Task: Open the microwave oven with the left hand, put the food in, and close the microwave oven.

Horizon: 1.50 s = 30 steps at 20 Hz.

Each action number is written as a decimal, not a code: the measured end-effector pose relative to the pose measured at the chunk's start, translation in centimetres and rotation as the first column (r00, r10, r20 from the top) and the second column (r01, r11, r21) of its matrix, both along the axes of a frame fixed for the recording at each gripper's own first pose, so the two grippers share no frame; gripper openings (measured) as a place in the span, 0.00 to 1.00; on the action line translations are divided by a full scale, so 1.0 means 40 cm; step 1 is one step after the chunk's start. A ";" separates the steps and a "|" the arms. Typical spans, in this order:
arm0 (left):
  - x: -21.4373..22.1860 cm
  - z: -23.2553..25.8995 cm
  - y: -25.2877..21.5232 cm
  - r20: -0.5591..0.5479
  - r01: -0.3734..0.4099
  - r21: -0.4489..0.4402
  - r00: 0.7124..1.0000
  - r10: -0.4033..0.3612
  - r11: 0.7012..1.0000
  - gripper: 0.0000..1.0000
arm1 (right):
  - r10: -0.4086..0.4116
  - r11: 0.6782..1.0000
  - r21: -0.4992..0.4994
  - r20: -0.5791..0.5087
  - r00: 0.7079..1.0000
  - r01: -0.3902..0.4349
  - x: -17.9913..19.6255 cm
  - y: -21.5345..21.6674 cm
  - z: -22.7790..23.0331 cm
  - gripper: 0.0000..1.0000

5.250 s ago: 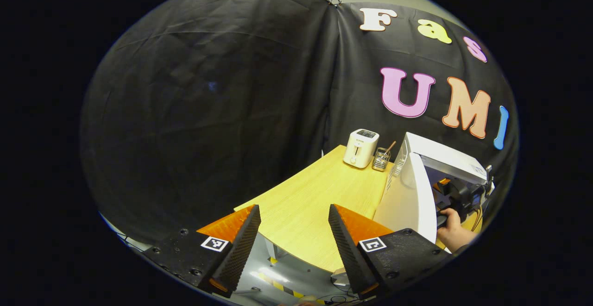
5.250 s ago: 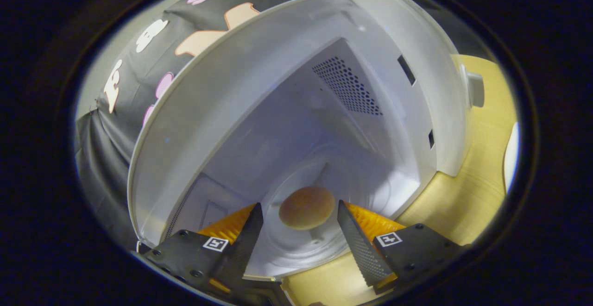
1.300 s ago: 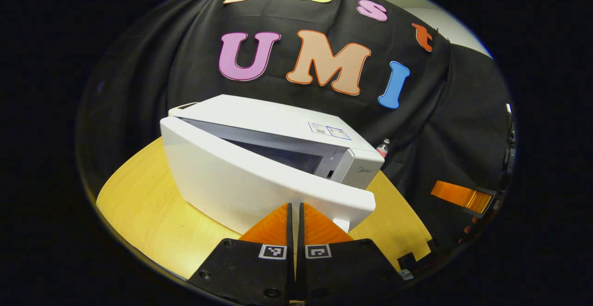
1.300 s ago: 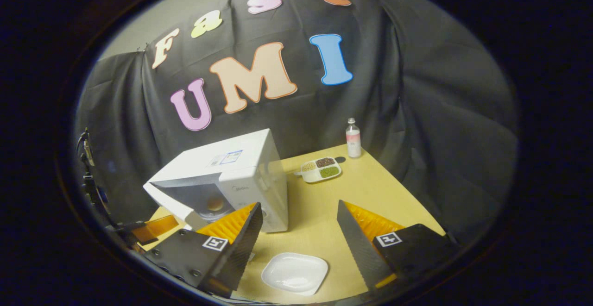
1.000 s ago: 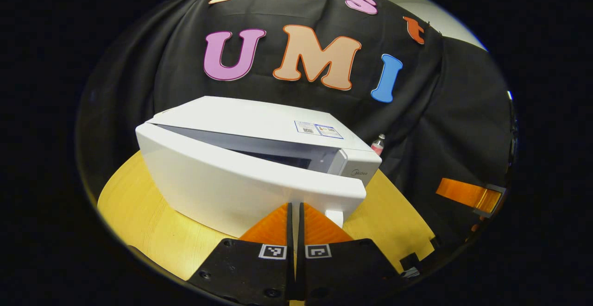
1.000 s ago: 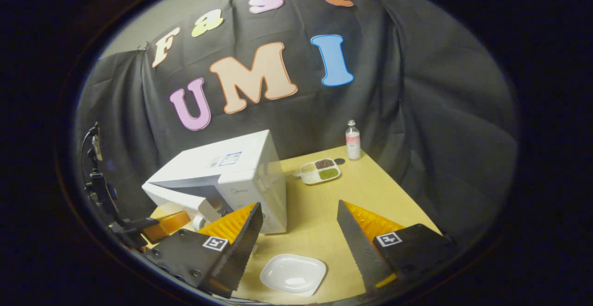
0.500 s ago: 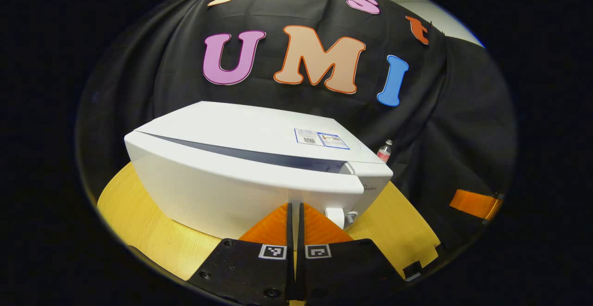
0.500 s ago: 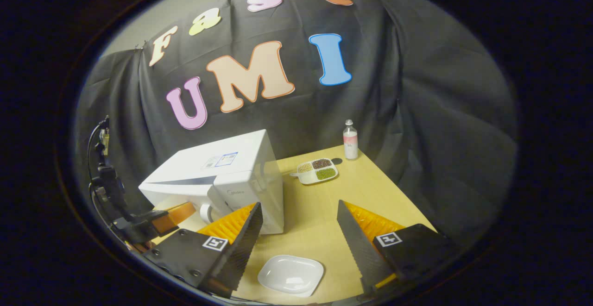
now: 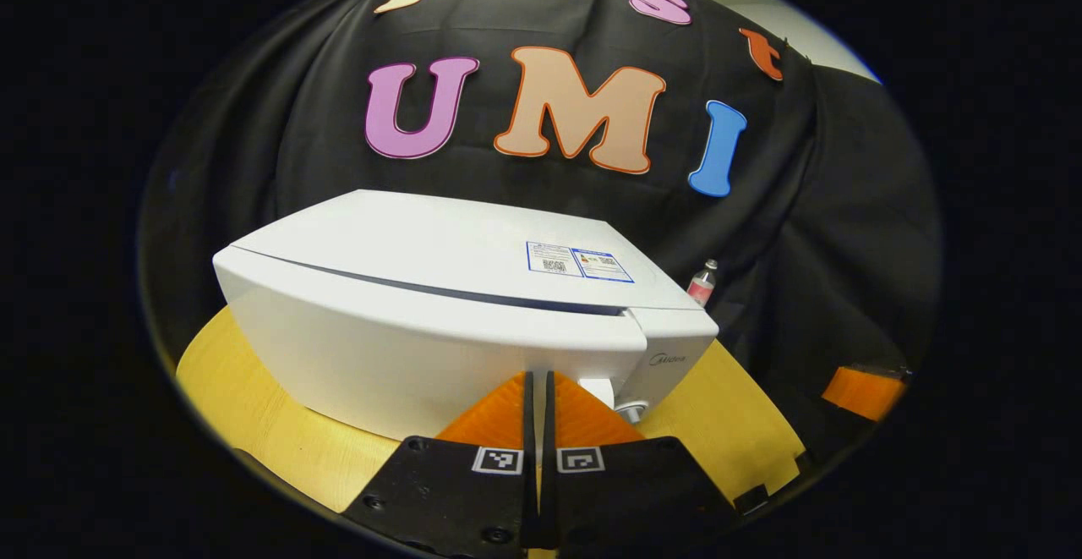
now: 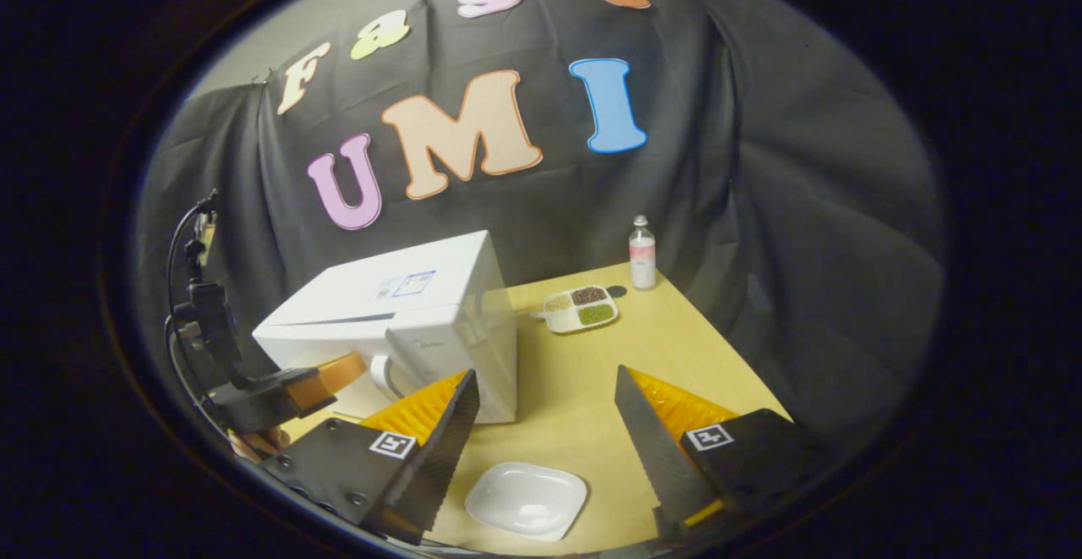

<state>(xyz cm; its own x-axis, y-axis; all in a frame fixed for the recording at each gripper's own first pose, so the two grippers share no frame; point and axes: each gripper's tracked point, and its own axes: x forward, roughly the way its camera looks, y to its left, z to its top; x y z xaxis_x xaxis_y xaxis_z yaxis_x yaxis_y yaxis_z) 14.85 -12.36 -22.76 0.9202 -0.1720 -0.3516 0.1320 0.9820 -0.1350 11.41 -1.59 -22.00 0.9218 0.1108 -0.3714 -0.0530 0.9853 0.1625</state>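
The white microwave (image 9: 439, 322) stands on the yellow table (image 9: 245, 390), its door flat against the body with only a thin dark seam along the top. My left gripper (image 9: 538, 375) is shut with nothing between its fingers, and its tips touch the lower front of the door near the handle side. In the right gripper view the microwave (image 10: 414, 314) sits at the left, with the left gripper (image 10: 325, 377) against its door. My right gripper (image 10: 545, 377) hangs open and empty above the table, right of the microwave. The food is hidden inside.
An empty white plate (image 10: 526, 498) lies on the table (image 10: 592, 373) below my right gripper. A sectioned tray of beans (image 10: 580, 307) and a small bottle (image 10: 642, 253) stand at the back right. A cabled stand (image 10: 199, 305) rises at the left edge.
The door has swung from partly open to flat against the microwave, with my shut left gripper following it in. The right gripper stayed open and almost still.
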 end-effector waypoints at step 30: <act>0.028 0.009 -0.004 0.031 -0.032 0.004 0.999 0.032 0.999 0.01 | 0.064 0.998 -0.012 -0.008 0.998 -0.064 -0.001 0.036 0.017 0.91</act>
<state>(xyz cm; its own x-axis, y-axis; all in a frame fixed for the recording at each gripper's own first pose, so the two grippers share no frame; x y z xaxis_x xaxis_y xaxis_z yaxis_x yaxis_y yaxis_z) 15.98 -12.51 -22.41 0.9355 -0.1411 -0.3239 0.1049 0.9864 -0.1265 11.35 -0.15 -21.32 0.9102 0.1653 -0.3798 -0.1152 0.9818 0.1512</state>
